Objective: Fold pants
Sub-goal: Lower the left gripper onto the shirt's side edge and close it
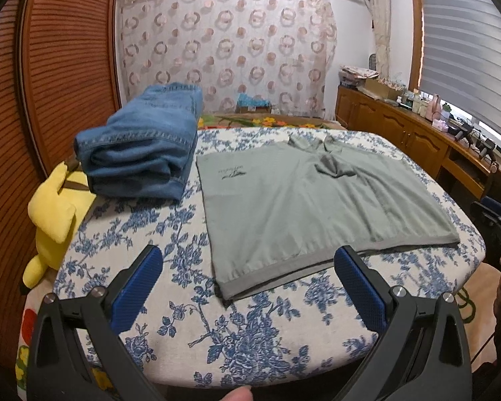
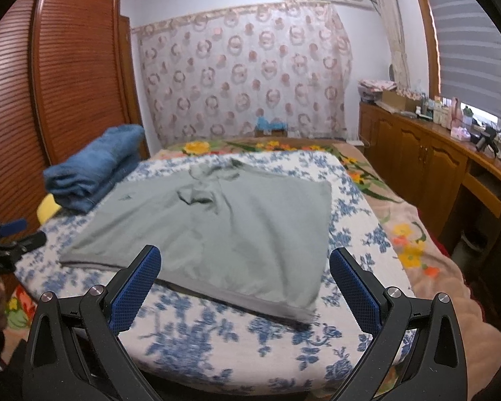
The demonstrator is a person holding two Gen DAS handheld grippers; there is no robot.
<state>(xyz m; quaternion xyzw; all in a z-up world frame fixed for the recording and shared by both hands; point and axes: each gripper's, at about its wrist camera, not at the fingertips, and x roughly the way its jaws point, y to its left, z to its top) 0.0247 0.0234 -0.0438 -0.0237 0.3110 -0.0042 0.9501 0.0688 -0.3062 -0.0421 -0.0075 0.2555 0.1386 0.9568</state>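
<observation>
1. Left gripper (image 1: 247, 280) is spread wide open with nothing between its blue pads (image 1: 138, 287). It hangs just over the near edge of the blue-floral cloth (image 1: 250, 344) covering the bed.
2. The pants, a pair of blue jeans (image 1: 143, 143), are already folded into a thick bundle. From the left gripper they sit at about 11 o'clock, well apart from it, at the far left corner of the cloth.
3. Right gripper (image 2: 245, 280) is wide open too, holding nothing. In its view the jeans (image 2: 93, 170) are out at roughly 10 o'clock, again well away. This frame is blurry, so no fine detail.
4. What actually lies right ahead of both grippers, at 12 o'clock, is a grey-green polo shirt (image 1: 304, 207) spread flat on the cloth, collar at the far end. Its hem is just beyond the left gripper's fingertips, not touching as far as I can tell.
5. A yellow plush toy (image 1: 53, 220) is wedged at 9 o'clock beside the jeans, against the slatted wooden wardrobe (image 1: 50, 67).
6. Containers: a cardboard box (image 1: 379, 87) sits on the wooden counter (image 1: 400, 123) at 2 o'clock; can't tell what's inside. Small bottles (image 1: 421, 102) stand near it.
</observation>
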